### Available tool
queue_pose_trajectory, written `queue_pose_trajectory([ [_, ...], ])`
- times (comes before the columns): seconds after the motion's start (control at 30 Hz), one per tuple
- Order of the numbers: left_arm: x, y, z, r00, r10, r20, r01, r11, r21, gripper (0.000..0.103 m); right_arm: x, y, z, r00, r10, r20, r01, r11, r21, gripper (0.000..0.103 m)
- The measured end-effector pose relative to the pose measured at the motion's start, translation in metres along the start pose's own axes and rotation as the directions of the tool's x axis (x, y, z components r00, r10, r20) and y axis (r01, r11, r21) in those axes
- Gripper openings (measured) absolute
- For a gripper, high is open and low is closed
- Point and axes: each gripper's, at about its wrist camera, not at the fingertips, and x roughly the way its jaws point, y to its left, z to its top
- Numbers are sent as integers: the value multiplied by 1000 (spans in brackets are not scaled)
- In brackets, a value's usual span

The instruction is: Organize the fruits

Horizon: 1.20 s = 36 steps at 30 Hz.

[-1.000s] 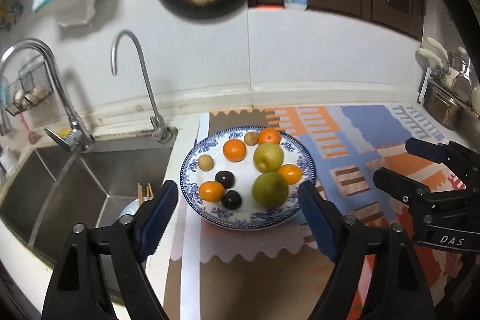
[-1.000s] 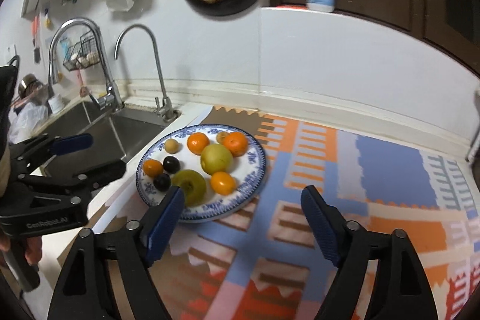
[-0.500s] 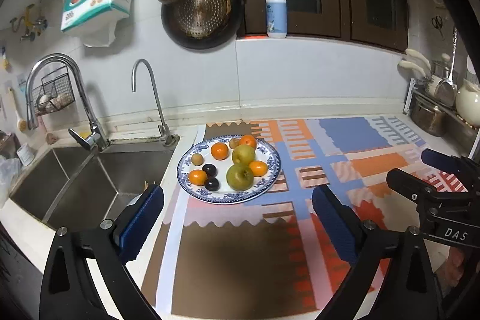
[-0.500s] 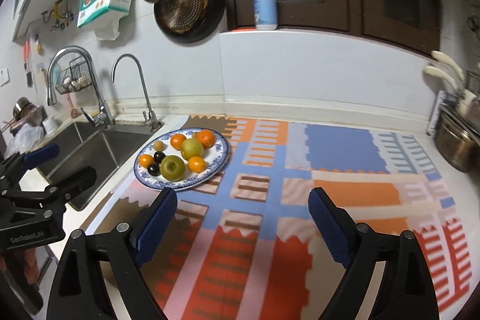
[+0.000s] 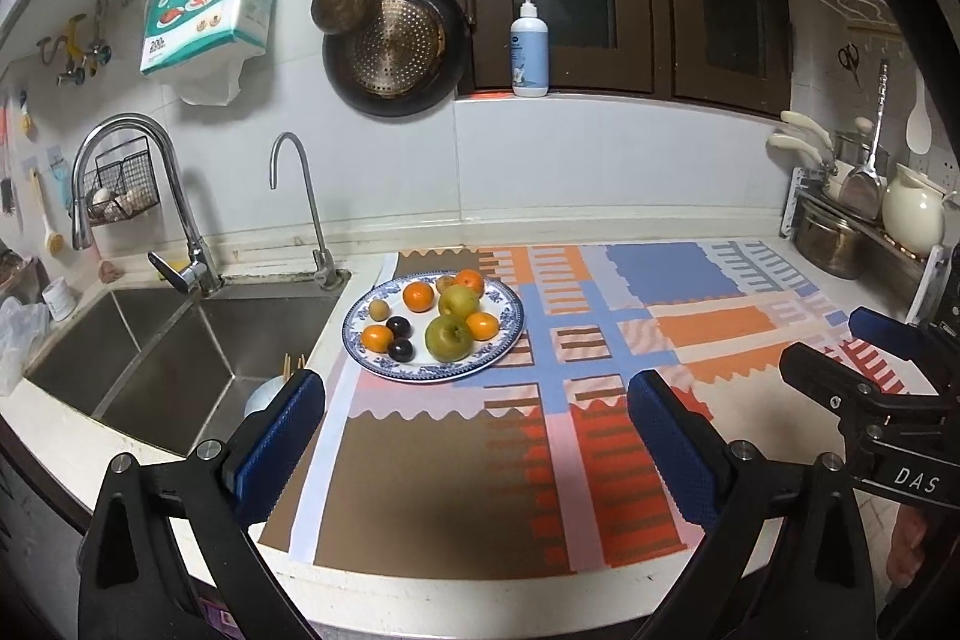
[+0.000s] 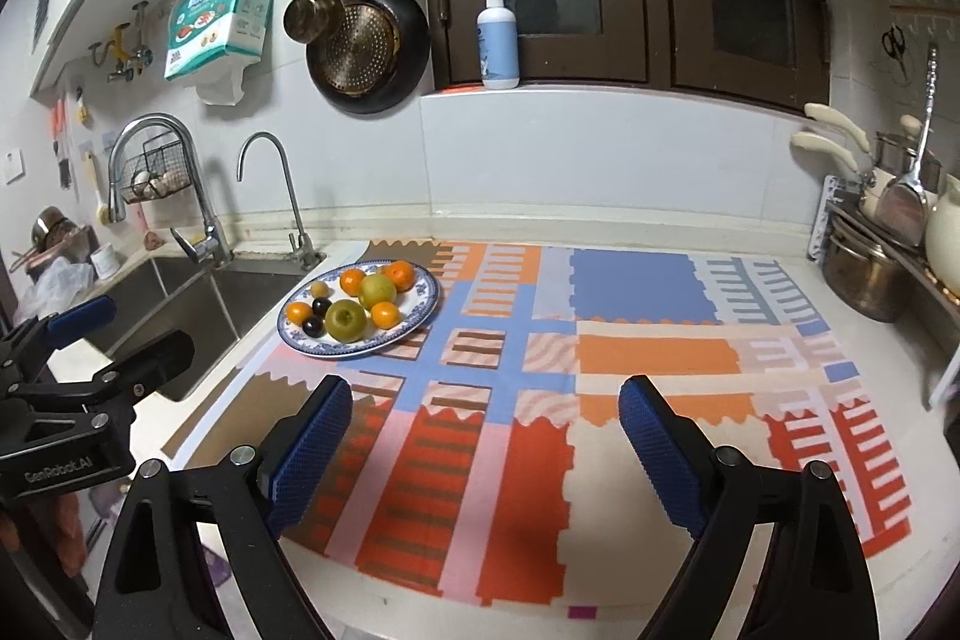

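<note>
Sitting on blue-rimmed plate (image 5: pixel 513 334), mixed fruits (image 5: pixel 448 337)

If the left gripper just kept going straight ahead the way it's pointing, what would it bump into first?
Probably the patterned mat, just right of the fruit plate; the open left gripper holds nothing, though depth is hard to judge.

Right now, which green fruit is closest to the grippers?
The darker green fruit at the plate's near edge; the paler one sits behind it, farther back.
</note>
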Motion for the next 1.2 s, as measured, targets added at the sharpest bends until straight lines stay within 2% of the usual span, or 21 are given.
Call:
queue_pose_trajectory([
  [0.4,-23,-10,-3,1000,1,27,-1,1000,16,103,-27,-5,-6,1000,-16,27,16,1000,4,91],
  [1.2,-37,-17,-5,997,43,71,-47,997,54,103,-37,-7,-7,999,-10,34,10,1000,8,91],
])
